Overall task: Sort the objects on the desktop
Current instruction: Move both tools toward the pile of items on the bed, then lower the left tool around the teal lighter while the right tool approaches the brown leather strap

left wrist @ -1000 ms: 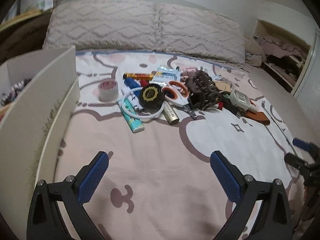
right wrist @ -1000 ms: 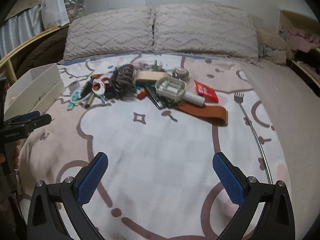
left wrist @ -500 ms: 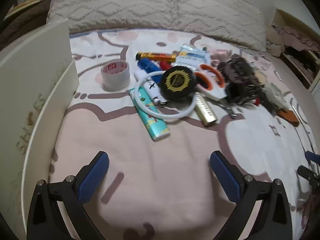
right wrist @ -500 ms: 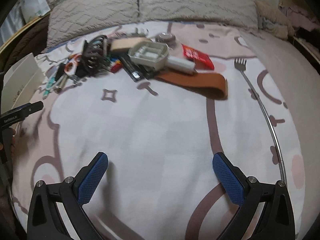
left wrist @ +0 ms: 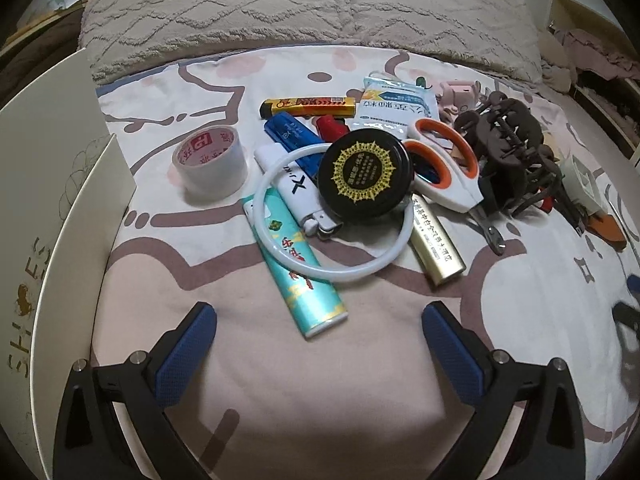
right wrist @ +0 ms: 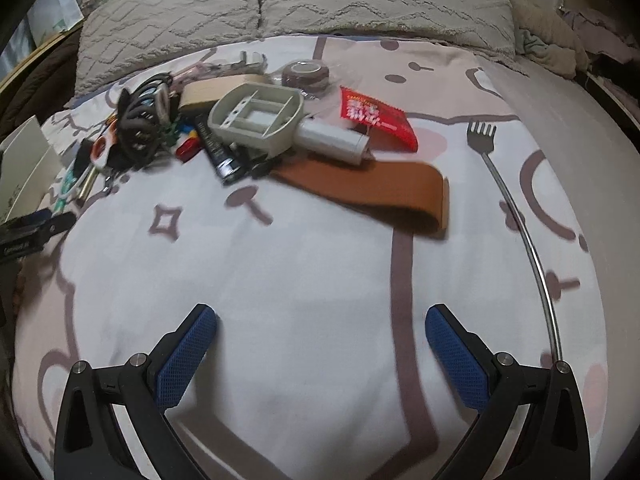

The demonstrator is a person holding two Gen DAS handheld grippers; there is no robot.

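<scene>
Dim, even indoor light with soft shadows; fisheye bending and dark corners in both views; the right wrist view is motion-blurred.

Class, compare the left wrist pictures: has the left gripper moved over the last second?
Yes. The left gripper has come forward toward the pile: the tape roll and teal tube lie nearer its open fingers and look larger.

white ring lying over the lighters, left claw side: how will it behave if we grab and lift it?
The white ring looks thin and probably light, likely rigid plastic. It rests across the teal lighter and under the black round tin, so lifting would likely tip or drag the tin. Its smooth rim may slip between the pads; the left claw is open.
</scene>
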